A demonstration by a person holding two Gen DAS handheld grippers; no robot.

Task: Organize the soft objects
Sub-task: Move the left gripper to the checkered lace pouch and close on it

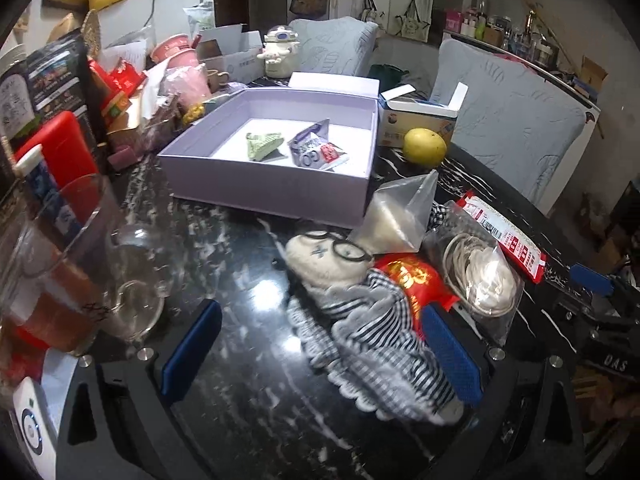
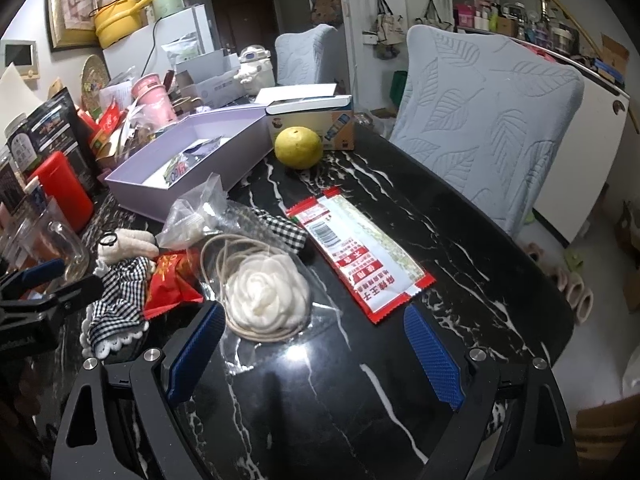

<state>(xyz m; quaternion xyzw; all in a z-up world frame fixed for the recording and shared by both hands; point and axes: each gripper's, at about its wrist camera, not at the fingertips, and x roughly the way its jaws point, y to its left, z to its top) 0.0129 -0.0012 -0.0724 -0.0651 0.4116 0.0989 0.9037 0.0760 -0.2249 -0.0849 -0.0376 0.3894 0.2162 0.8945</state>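
A soft doll (image 1: 360, 304) with glasses and a black-and-white checked dress lies on the black marble table (image 1: 240, 272). My left gripper (image 1: 320, 344) is open around its dress, touching nothing. The doll also shows in the right wrist view (image 2: 124, 276). A lilac box (image 1: 280, 184) behind holds a green item (image 1: 262, 144) and snack packets (image 1: 316, 150). My right gripper (image 2: 316, 344) is open and empty, its left finger beside a bagged white fabric flower (image 2: 266, 300). A red packet (image 2: 172, 280) lies between doll and flower.
A clear bag (image 1: 400, 212), a long red-and-white packet (image 2: 360, 256) and a yellow fruit (image 2: 298, 148) lie nearby. A glass jug (image 1: 132, 280), red container (image 1: 68, 152) and clutter crowd the left. Two covered chairs (image 2: 488, 120) stand behind the table.
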